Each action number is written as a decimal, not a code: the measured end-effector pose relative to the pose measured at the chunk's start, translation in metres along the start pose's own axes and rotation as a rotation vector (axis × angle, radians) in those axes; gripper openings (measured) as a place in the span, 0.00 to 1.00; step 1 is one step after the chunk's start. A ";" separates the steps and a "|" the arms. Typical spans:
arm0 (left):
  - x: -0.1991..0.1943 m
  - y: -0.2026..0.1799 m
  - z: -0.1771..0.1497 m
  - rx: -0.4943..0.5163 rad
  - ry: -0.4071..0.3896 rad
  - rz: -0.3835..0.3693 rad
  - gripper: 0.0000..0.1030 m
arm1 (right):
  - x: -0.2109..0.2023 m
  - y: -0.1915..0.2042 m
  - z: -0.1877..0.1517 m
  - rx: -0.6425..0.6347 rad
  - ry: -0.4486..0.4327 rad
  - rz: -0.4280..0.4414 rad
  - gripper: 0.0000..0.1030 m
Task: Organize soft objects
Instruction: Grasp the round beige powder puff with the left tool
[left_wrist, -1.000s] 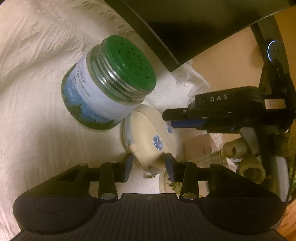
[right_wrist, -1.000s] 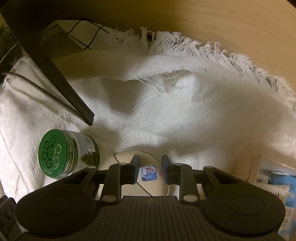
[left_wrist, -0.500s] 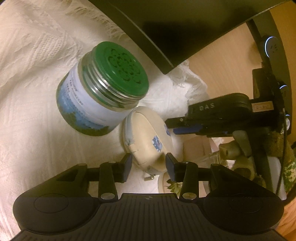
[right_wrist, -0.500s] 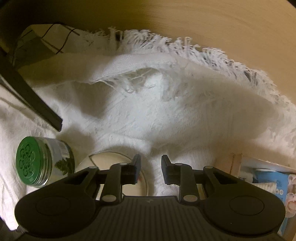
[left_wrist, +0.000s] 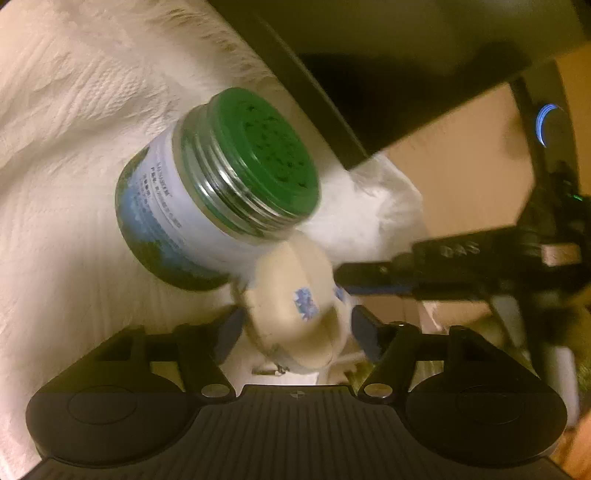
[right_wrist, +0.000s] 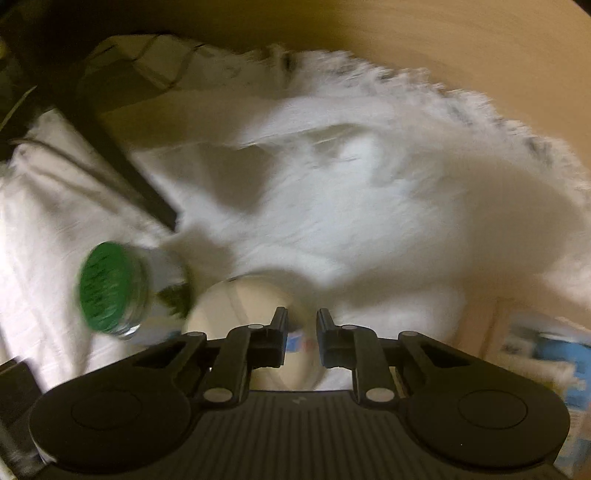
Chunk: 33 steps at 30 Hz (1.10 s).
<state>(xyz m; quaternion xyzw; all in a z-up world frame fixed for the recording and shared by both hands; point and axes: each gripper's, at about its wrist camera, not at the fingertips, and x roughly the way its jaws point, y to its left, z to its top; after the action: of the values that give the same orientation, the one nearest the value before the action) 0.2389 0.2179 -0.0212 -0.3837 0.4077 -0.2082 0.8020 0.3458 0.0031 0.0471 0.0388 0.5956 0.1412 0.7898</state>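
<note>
A cream soft round pouch (left_wrist: 291, 306) with a blue sticker lies on a white fringed cloth (left_wrist: 74, 184), touching a green-lidded glass jar (left_wrist: 221, 195) that lies tipped on its side. My left gripper (left_wrist: 297, 330) has the pouch between its jaws, which are opening and stand a little off it. My right gripper (right_wrist: 302, 325) points steeply down over the pouch (right_wrist: 240, 310), near its right edge. Its jaws are closing to a narrow gap, and blur hides whether they touch the pouch. The right gripper (left_wrist: 343, 277) also shows in the left wrist view, at the pouch's right side.
A black monitor base (left_wrist: 369, 74) overhangs the cloth behind the jar (right_wrist: 110, 284). The wooden desk (right_wrist: 406, 37) runs beyond the fringe. A checked cloth (right_wrist: 147, 62) lies at the back left. A box with blue packets (right_wrist: 554, 350) stands at the right. A blue ring light (left_wrist: 546, 122) glows.
My left jaws have spread wider around the pouch, which now sits tilted between them. My right jaws have narrowed, and the right view has swung so the jar and pouch look nearer.
</note>
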 end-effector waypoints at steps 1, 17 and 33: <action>0.002 -0.001 0.001 -0.001 -0.005 0.009 0.62 | -0.003 0.003 0.001 -0.013 -0.023 -0.028 0.18; -0.012 0.020 -0.002 0.048 0.053 -0.172 0.75 | 0.014 0.003 0.014 -0.047 0.019 -0.039 0.06; -0.025 0.025 -0.001 0.070 0.017 -0.239 0.85 | 0.008 -0.013 -0.006 -0.066 0.065 0.026 0.03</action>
<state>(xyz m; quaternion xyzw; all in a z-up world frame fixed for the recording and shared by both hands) 0.2244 0.2494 -0.0290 -0.3994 0.3581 -0.3198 0.7810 0.3449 -0.0082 0.0349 0.0159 0.6154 0.1720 0.7690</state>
